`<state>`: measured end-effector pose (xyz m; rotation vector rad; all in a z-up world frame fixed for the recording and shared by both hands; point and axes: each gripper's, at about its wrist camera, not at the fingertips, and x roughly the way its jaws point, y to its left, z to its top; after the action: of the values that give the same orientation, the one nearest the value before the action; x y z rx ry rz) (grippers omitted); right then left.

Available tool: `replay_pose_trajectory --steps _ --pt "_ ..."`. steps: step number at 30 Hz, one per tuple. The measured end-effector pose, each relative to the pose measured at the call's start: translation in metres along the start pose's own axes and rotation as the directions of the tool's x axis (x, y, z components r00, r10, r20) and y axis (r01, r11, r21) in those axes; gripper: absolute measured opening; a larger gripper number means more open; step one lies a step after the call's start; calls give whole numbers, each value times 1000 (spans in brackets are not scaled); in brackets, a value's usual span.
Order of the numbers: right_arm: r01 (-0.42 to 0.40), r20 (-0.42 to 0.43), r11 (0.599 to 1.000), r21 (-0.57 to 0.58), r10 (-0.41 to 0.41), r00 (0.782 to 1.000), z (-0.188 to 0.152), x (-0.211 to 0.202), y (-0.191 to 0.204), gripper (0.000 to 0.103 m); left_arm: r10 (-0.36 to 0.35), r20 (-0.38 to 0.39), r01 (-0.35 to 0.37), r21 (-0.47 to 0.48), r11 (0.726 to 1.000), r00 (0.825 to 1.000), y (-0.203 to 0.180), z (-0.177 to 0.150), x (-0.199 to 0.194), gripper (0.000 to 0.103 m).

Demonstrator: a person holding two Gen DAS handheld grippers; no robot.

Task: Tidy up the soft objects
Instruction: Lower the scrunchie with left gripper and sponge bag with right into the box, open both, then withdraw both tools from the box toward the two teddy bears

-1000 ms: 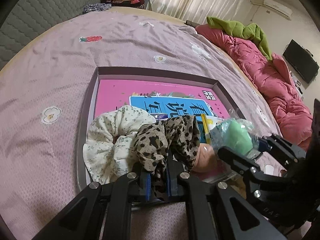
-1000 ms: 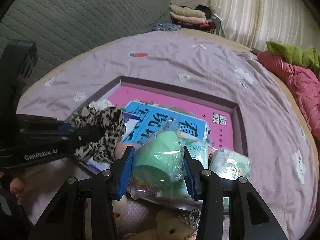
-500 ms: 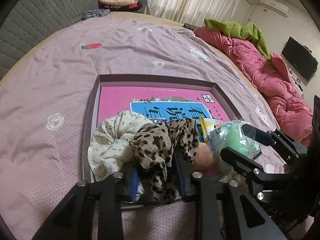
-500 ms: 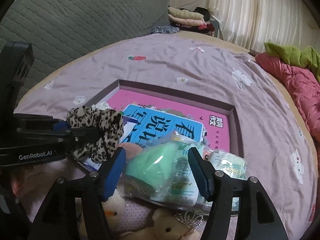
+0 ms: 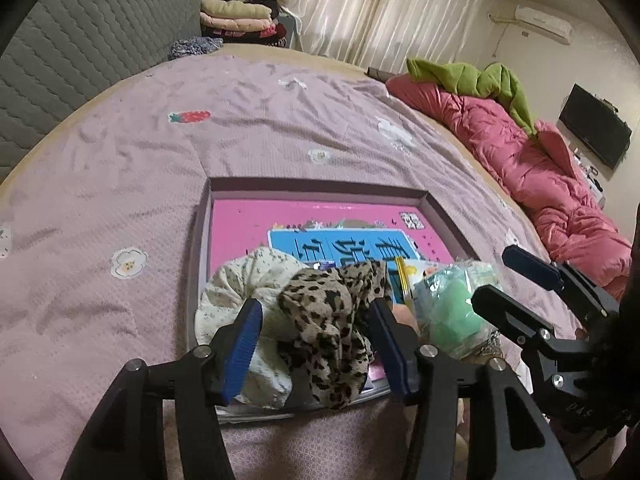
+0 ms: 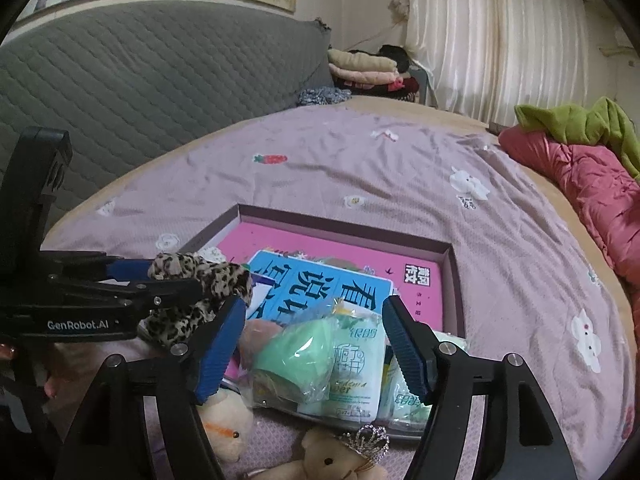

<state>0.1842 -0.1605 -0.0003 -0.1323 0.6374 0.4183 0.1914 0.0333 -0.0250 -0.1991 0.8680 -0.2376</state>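
1. The left gripper (image 5: pixel 316 340) fingers are opening; the leopard-print fabric scrunchie (image 5: pixel 332 320) lies loose between them in the shallow purple box (image 5: pixel 320 184).
2. The right gripper (image 6: pixel 312 344) fingers are opening around the clear plastic bag with a green cup (image 6: pixel 304 356), not pressing it.

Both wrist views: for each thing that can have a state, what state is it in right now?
Left gripper: jaws opening, pads off the leopard scrunchie.
Right gripper: jaws opening, pads off the green bag.
Leopard scrunchie: released, draped over the box edge.
White scrunchie: lying in the box.
Green bag: resting in the box.
Box: open, no lid.
Toy bears: lying outside the box.
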Motion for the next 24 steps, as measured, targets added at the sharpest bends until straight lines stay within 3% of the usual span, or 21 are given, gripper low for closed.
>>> replay_pose_trajectory --steps 12,24 --pt "30 88 998 56 -35 995 -2 -27 -12 74 -9 64 10 -20 1000 998 6 3 -20 56" --pt "39 125 995 88 -50 991 -6 -43 -18 75 -1 96 3 -16 1000 995 8 0 -36 57"
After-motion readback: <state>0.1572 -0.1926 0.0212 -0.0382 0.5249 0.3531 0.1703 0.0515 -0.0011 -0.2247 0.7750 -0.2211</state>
